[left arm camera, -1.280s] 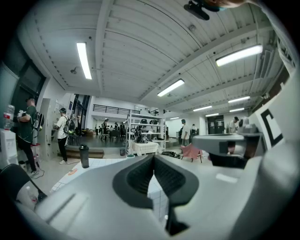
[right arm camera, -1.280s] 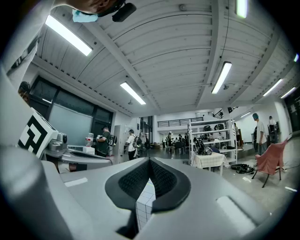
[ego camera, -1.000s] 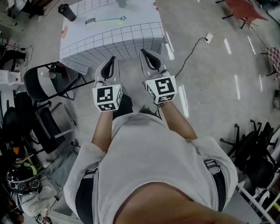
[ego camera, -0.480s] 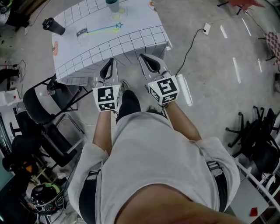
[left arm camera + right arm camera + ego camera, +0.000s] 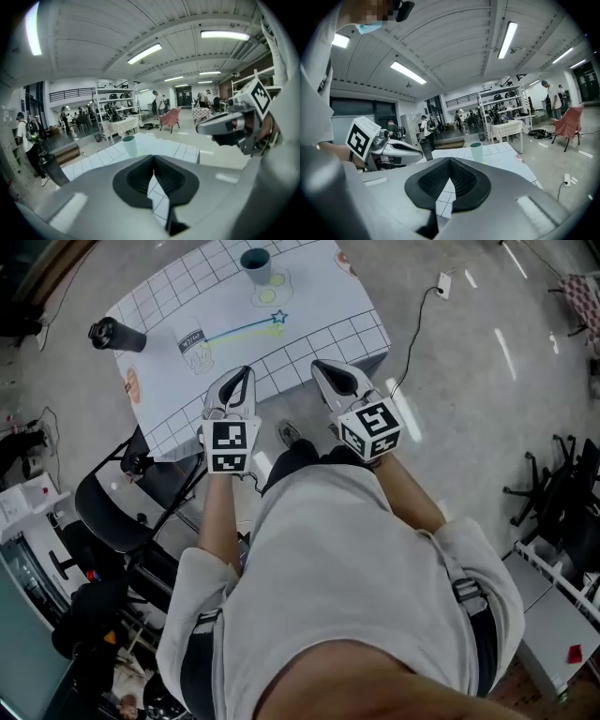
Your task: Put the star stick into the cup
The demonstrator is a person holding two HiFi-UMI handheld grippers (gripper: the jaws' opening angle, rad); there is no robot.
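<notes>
Two grippers hang side by side over the near edge of the counter (image 5: pixel 314 296), the left gripper (image 5: pixel 241 376) and the right gripper (image 5: pixel 328 371). On both, the jaws are drawn fully together with nothing between them.

1. Location of parts. The star stick (image 5: pixel 242 330) lies flat on the counter just beyond the grippers. Its star end points right and far, and its plain end lies just beside a clear labelled glass (image 5: pixel 192 341). The cup (image 5: pixel 255 259) stands upright further off, near the far edge and apart from the stick. A dark tumbler (image 5: pixel 114 335) lies at the left edge, well clear of the work.

2. Step in hand. This appears to be the approach; the stick has not yet been grasped.

3. Recommended procedure.
- Spread the jaws of the chosen gripper before descending.
- Set the jaws across the shaft, towards the star end, to stay away from the glass.
- Close firmly, since the thin shaft is likely to roll or slip.
- Raise the stick, tip it upright and lower its plain end into the cup.
- Avoid striking the rim, because the cup may topple.
</notes>
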